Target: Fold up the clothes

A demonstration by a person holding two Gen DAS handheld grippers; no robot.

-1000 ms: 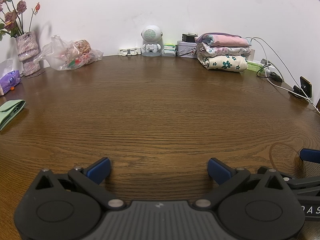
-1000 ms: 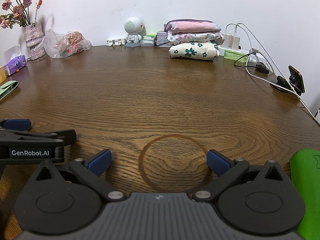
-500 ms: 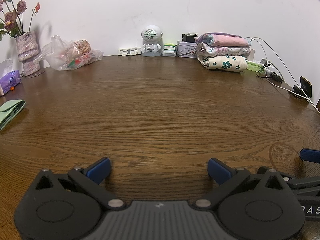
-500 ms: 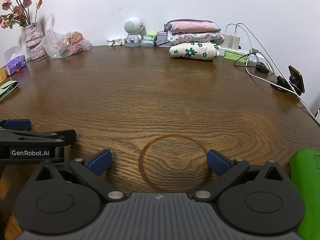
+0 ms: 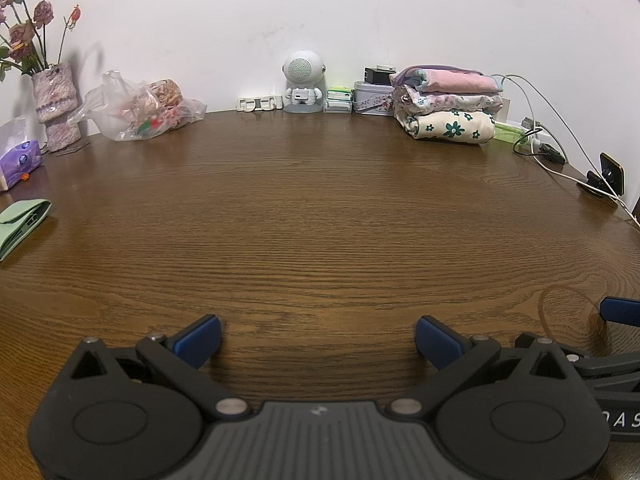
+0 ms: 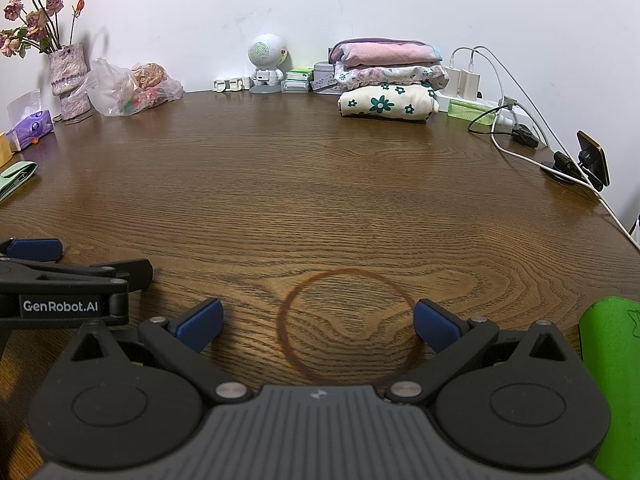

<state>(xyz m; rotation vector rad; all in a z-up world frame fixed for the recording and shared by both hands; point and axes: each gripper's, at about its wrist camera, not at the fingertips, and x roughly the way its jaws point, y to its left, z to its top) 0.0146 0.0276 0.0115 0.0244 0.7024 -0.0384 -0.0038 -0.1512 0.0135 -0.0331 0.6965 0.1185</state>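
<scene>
A stack of three folded garments sits at the back right of the brown wooden table; it also shows in the right wrist view. A bright green cloth lies at the table's near right edge, to the right of my right gripper. My left gripper is open and empty, low over the near edge of the table. My right gripper is open and empty, over a dark ring mark in the wood. The two grippers rest side by side.
Along the back wall stand a vase of dried flowers, a plastic bag, a small white robot figure and small boxes. Chargers and cables and a phone on a stand lie at the right. A pale green pouch lies at the left.
</scene>
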